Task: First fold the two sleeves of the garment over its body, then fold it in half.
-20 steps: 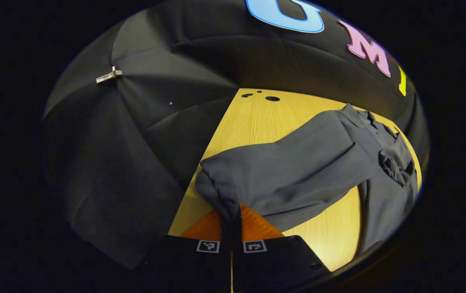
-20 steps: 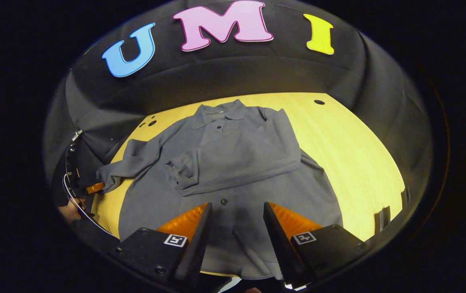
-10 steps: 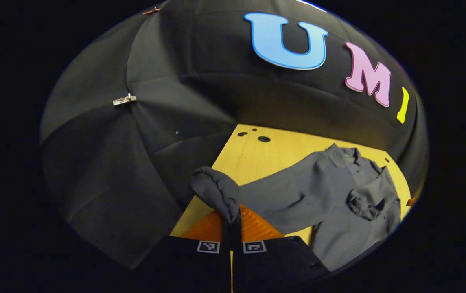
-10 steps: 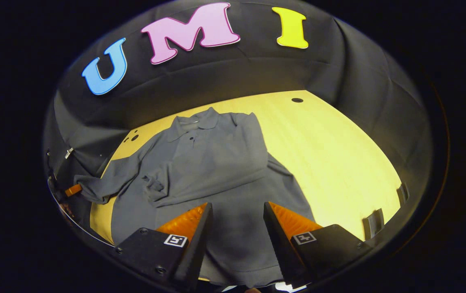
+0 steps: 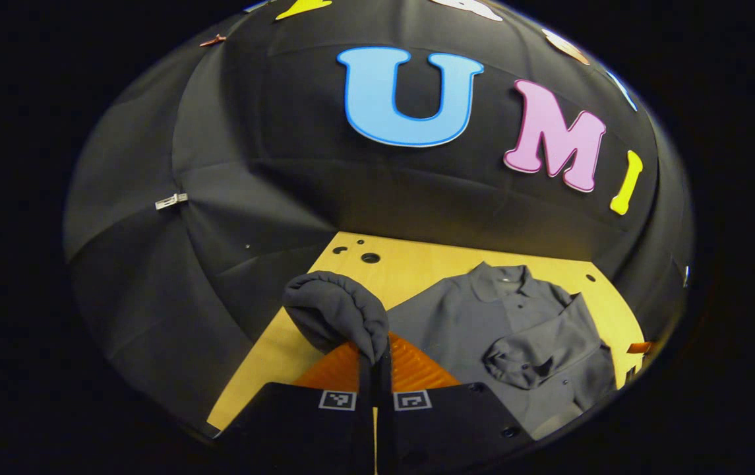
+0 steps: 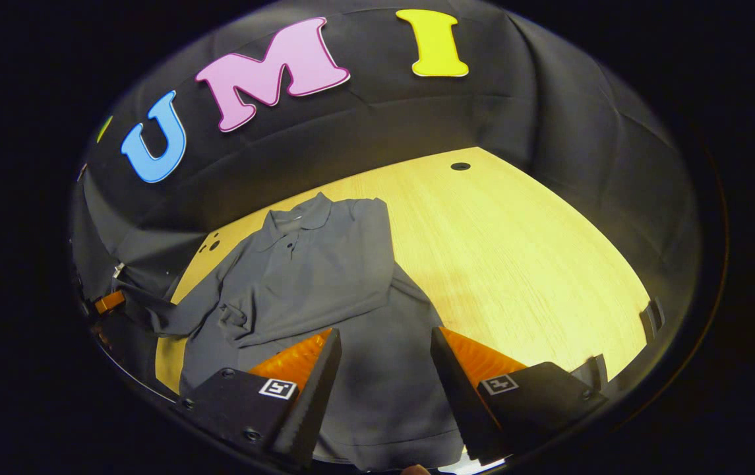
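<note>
Above the table [image 5: 417, 264], left gripper [image 5: 375, 359] pinches sleeve cuff [image 5: 337, 316]; right gripper [image 6: 380, 369] spread, seemingly above garment [image 6: 311, 277]

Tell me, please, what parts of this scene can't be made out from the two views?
- Left gripper view: the left gripper hides the part of the sleeve cuff it pinches.
- Right gripper view: the shirt hem runs behind the open right gripper.
- Right gripper view: the left gripper is cut by the edge, too small to judge.
</note>
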A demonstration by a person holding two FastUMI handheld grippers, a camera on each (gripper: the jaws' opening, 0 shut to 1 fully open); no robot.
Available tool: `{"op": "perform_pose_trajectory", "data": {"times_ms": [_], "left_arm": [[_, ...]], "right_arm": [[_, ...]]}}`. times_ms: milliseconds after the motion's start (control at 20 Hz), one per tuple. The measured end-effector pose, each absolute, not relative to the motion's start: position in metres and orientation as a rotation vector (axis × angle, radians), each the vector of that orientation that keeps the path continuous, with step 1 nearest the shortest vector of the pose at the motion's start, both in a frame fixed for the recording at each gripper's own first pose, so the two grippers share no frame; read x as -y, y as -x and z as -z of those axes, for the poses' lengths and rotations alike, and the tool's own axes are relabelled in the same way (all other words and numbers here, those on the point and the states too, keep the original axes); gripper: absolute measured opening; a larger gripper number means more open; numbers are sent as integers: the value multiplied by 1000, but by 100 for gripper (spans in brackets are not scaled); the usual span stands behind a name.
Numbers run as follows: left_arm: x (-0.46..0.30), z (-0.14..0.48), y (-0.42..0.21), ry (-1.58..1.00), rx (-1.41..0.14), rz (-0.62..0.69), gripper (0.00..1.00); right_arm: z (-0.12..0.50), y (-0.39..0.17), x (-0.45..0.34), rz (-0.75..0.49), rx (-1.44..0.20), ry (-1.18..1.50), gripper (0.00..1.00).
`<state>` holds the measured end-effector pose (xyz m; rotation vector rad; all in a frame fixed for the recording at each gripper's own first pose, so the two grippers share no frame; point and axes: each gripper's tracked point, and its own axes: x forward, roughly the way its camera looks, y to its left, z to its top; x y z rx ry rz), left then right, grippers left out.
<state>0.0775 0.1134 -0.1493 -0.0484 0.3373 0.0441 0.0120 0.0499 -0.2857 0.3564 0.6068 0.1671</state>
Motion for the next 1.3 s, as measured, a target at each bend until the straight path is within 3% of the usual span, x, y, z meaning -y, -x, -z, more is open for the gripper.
{"op": "perform_pose_trajectory", "data": {"times_ms": [400,600,1000,1300], "left_arm": [[2,129,-84,0,-331,96,6],[53,132,-89,5,-342,154,6],[148,155,-104,-28,-371,253,3],[208,200,-112,-80,-417,311,6]], "right_arm": [[298,-11,-12,-145,-618,-431,86],[278,-15,-8,-189,-583,-514,86],[261,-23,2,-268,-563,-508,86],[271,-27,21,-275,-591,-498,85]]}}
